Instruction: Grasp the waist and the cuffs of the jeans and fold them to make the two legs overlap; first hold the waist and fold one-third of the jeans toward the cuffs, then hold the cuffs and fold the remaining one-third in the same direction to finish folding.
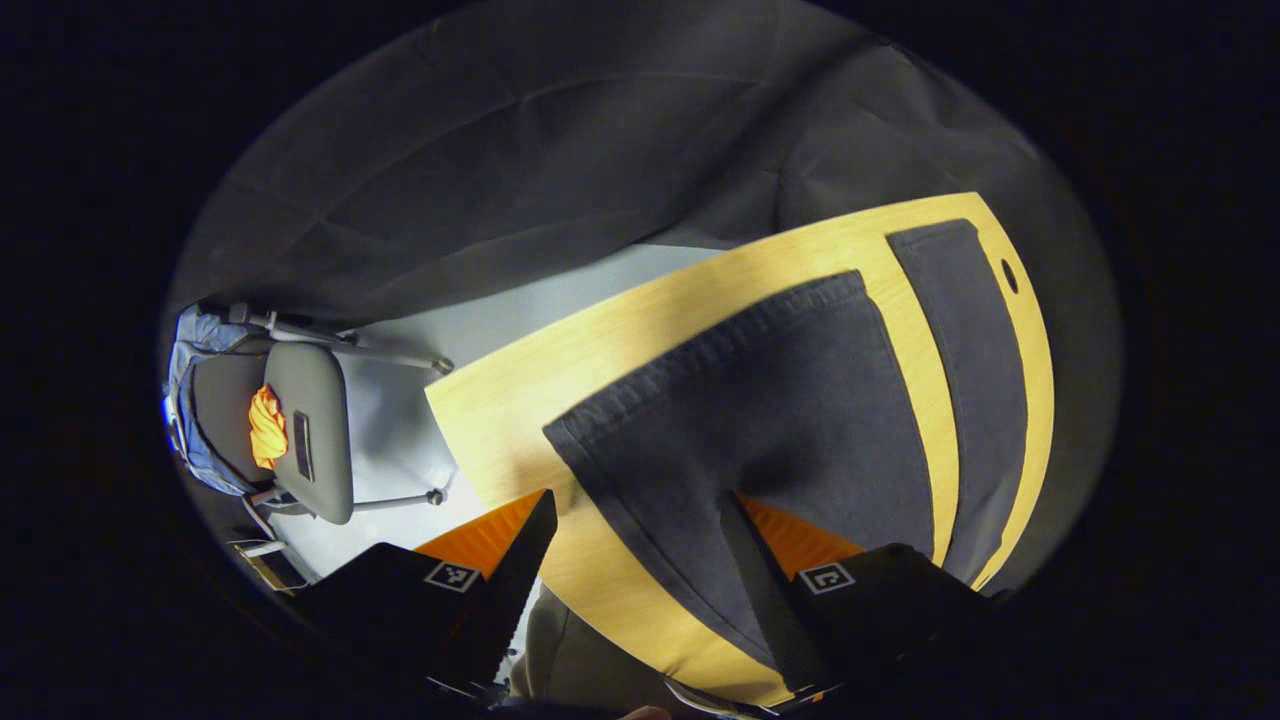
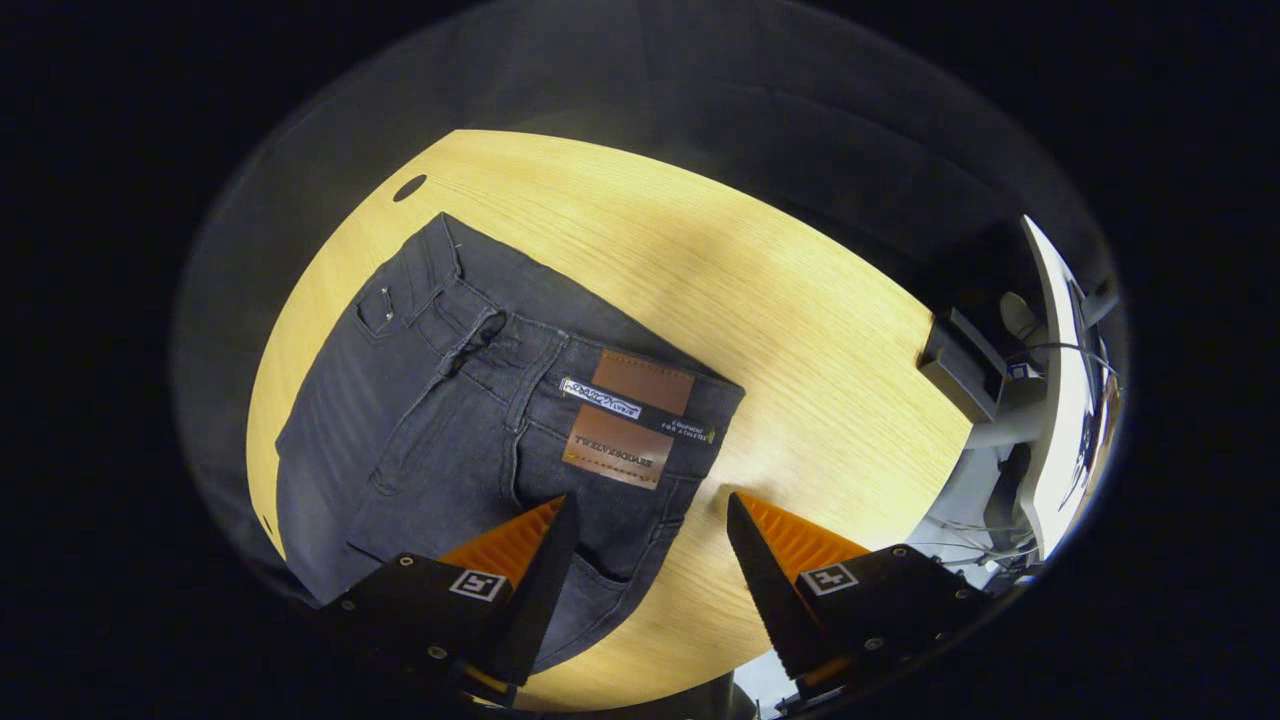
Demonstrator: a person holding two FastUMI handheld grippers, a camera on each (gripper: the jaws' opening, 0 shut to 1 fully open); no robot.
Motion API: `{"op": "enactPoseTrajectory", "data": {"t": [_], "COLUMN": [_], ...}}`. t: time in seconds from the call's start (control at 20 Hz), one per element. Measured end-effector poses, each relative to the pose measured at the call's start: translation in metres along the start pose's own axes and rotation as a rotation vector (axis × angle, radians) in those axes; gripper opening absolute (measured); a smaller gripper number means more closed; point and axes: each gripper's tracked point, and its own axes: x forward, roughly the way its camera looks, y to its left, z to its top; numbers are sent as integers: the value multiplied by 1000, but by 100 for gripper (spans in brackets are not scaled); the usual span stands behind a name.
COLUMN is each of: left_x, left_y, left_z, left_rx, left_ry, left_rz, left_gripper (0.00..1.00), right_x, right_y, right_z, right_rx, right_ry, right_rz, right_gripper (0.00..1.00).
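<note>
**Dark jeans lie flat on the wooden table, both grippers spread above them**

The jeans (image 2: 470, 420) lie spread out on the light wooden table (image 2: 800, 330), unfolded. In the right gripper view the waist end is nearest: the waistband runs across the middle of the view with a brown leather patch (image 2: 628, 420) sewn on it, a belt loop and a rear pocket beside it. In the left gripper view the cuff end shows: one leg (image 1: 760, 420) reaches up to its hem near the middle of the table, and the other leg (image 1: 975, 370) lies apart from it, with a strip of bare wood between the two.

The right gripper (image 2: 645, 540) hangs over the waist with its jaws wide apart, holding nothing; its left finger lies over the denim by the pocket, its right finger over bare wood just beside the waistband's edge. The left gripper (image 1: 640, 535) is also spread wide and holds nothing; one finger is over the near leg, the other over the table's edge.

A small dark hole (image 1: 1009, 275) sits in the tabletop near the far leg. Off the table, in the left gripper view, a grey chair (image 1: 310, 430) stands on the pale floor with an orange cloth (image 1: 267, 428) on it.
</note>
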Motion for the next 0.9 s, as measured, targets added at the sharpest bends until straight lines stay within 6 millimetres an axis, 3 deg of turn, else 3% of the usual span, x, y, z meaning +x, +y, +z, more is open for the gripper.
{"op": "enactPoseTrajectory", "data": {"t": [0.25, 0.4, 0.45, 0.5, 0.6, 0.65, 0.7, 0.8, 0.9], "left_x": [9, 6, 9, 6, 9, 8, 10, 11, 5], "left_y": [6, -6, -7, -6, -19, -23, -24, -29, -32], "left_z": [0, 6, 4, 4, 8, 8, 9, 10, 10], "left_rx": [7, -6, 26, 71, 69, 64, 54, 34, 7], "left_ry": [22, -29, -45, -57, -93, -95, -111, -123, -149], "left_rz": [36, 38, 31, 18, -41, -57, -89, -160, -219], "left_gripper": [96, 96, 91, 77, 30, 6, 5, 2, 1], "right_x": [6, 5, 7, 6, 6, 4, 5, 4, 2], "right_y": [2, 4, 4, 6, -3, 3, 2, 6, 13], "right_z": [1, -1, -1, -1, 3, 4, 5, 1, 4], "right_rx": [-11, 2, 7, 21, 52, 68, 59, 113, 318], "right_ry": [13, 11, 15, 20, 17, 19, 23, 46, 67], "right_rz": [-35, -33, -25, -19, -36, -10, 29, 156, 288], "right_gripper": [90, 90, 83, 75, 65, 47, 28, 28, 27]}}
